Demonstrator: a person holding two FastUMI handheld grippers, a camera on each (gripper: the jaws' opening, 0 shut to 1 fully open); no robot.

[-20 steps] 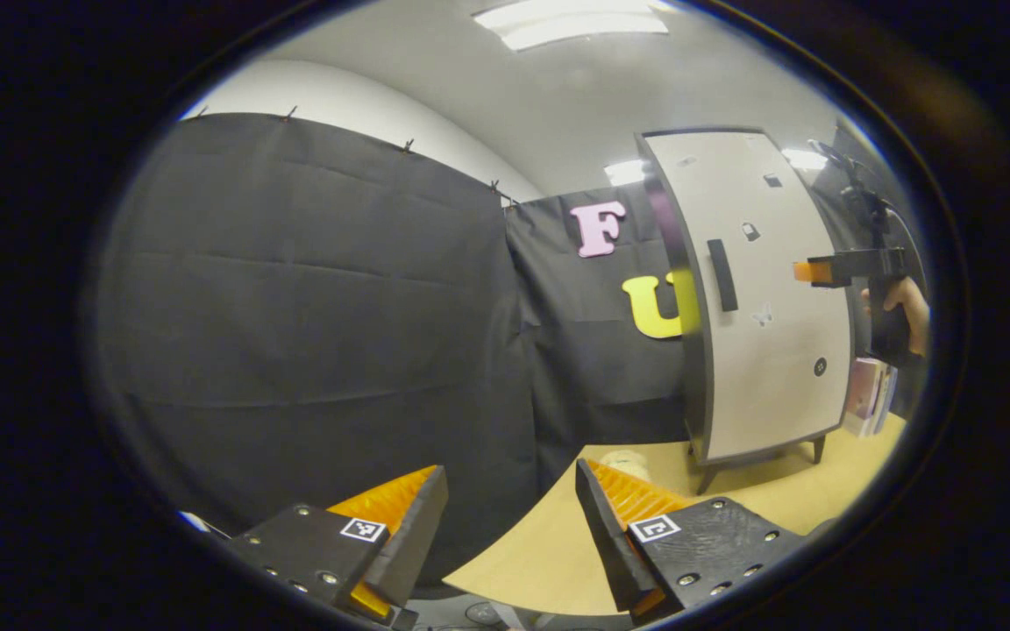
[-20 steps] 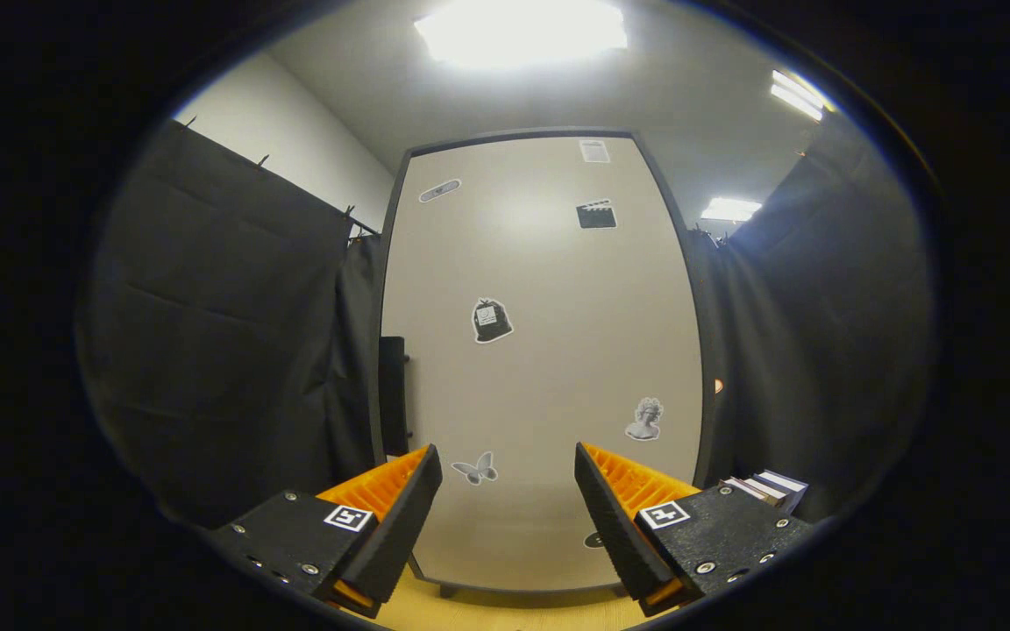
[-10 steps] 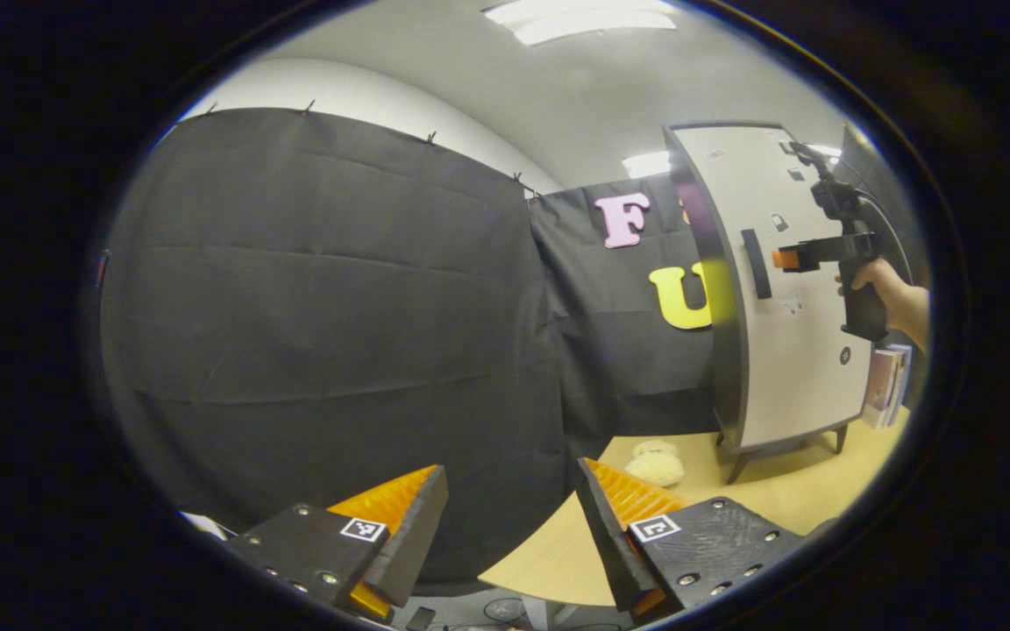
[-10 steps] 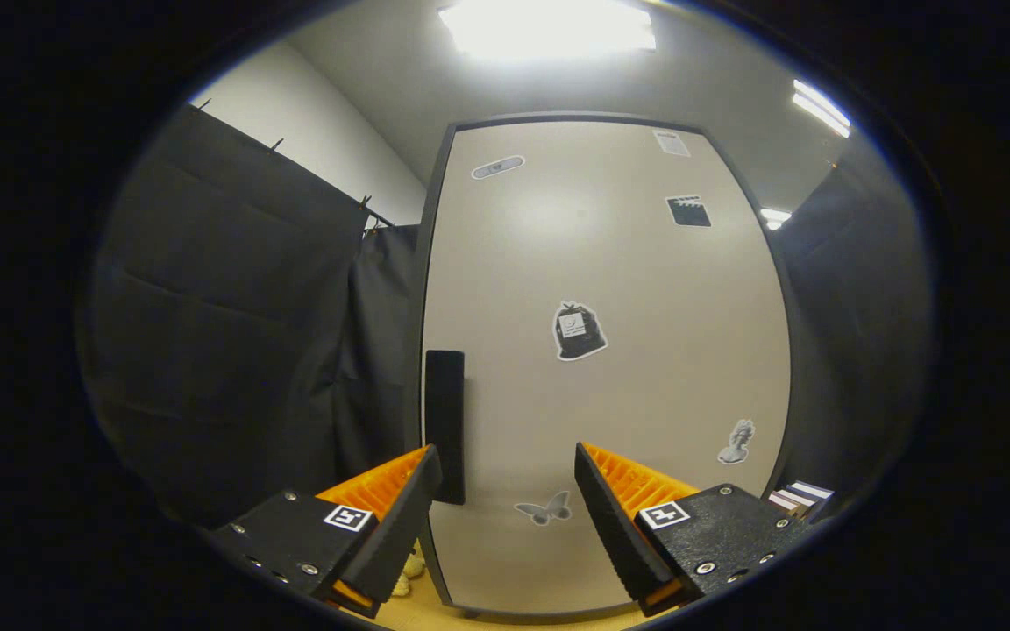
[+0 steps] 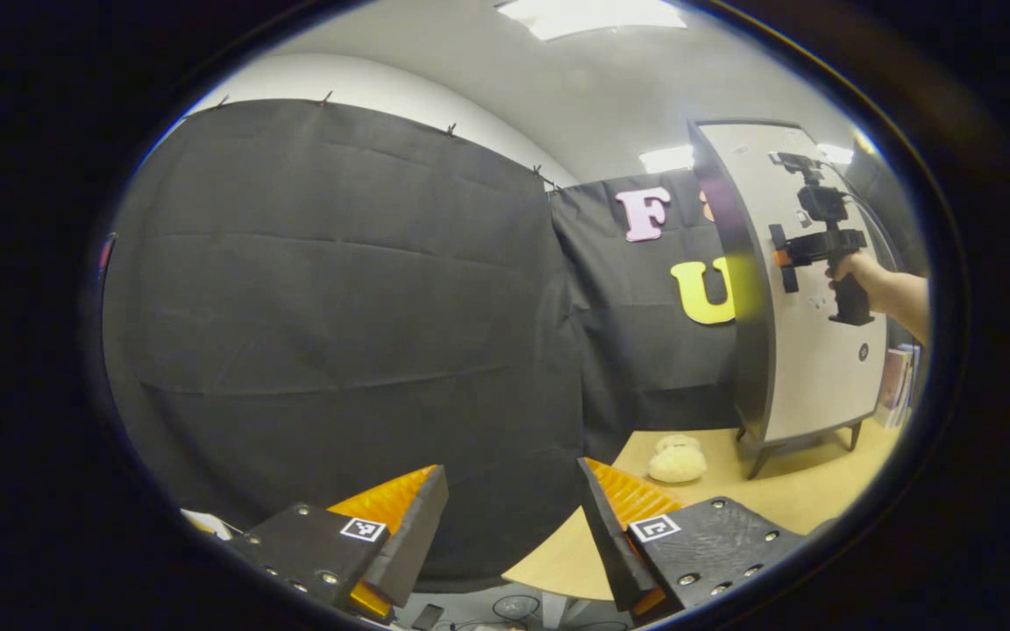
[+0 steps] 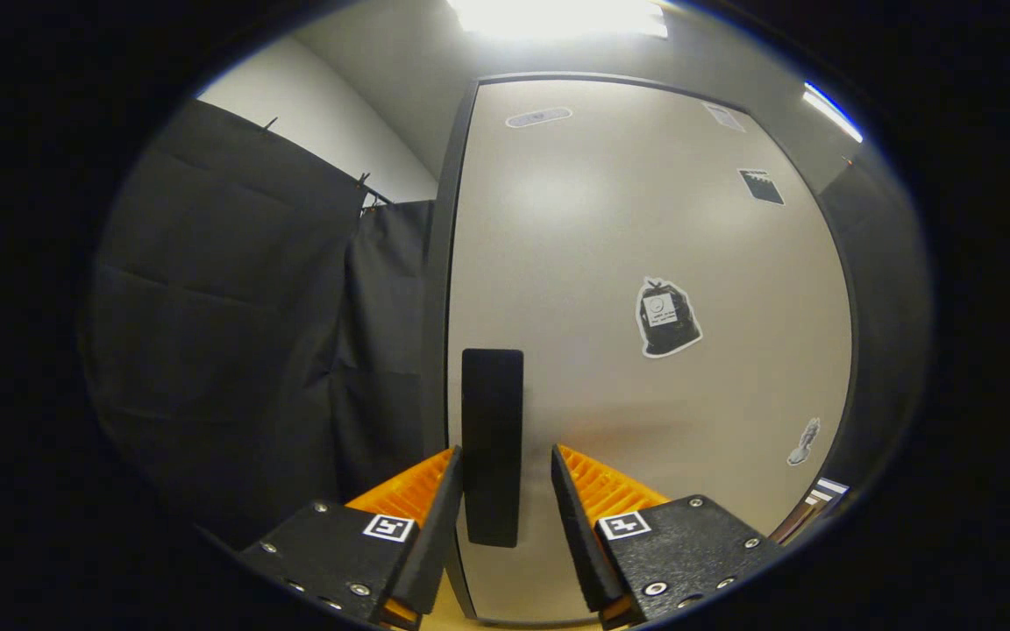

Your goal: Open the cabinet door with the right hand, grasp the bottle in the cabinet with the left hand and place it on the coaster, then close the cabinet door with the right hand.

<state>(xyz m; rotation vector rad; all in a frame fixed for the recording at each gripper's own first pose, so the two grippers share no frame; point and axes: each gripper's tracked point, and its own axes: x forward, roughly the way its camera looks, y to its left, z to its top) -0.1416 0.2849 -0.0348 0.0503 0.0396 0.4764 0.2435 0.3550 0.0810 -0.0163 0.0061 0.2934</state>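
Black cloth walls enclose a pale wooden worktop [image 5: 785, 499] that carries a tall cabinet on short legs. Nearest in the right gripper view, the right gripper [image 6: 494, 517] has its fingers apart on either side of the lower part of the dark vertical handle [image 6: 492, 438], a small gap showing at each side, so neither finger presses on it yet. The straddling position suits a clamp and an outward pull, judged as the opening step of the task. Behind the handle, the cabinet door [image 6: 645, 263] stands closed, its pale face bearing several small stickers; the bottle is presumably inside and hidden. In the left gripper view, the left gripper [image 5: 512, 526] waits with fingers wide apart and empty, low at the near edge of the worktop, probably kept out of the door's swing. Farther off, a pale plush toy [image 5: 677, 460] lies on the worktop beside the cabinet's legs, possibly within that swing. Beyond it, a hand [image 5: 847, 267] holds the right gripper at the handle. Books [image 5: 899, 386] stand at the cabinet's far side.
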